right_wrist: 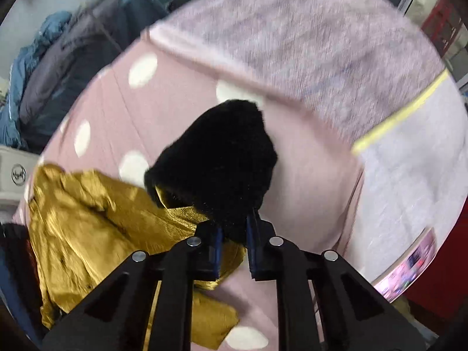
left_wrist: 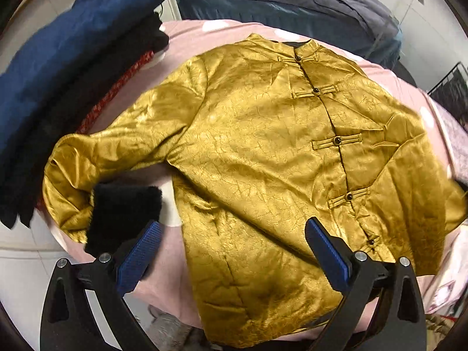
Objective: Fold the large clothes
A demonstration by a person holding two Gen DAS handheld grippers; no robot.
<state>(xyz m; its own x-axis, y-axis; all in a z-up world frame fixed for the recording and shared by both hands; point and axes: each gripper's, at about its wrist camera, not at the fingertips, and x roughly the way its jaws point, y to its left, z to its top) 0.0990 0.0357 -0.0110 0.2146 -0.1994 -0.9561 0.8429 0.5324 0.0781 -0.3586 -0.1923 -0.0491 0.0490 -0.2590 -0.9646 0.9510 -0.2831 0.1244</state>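
text: none legible | round logo on white surface point(right_wrist: 18, 172): unreadable

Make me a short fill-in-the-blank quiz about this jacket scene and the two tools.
1. The jacket on the table is ____ in colour.
2. The right tool is shut on the jacket's black fuzzy ____.
3. The left tool is ____, gripping nothing.
4. The pink cloth under the jacket has white ____.

Missing words: gold; cuff; open; dots
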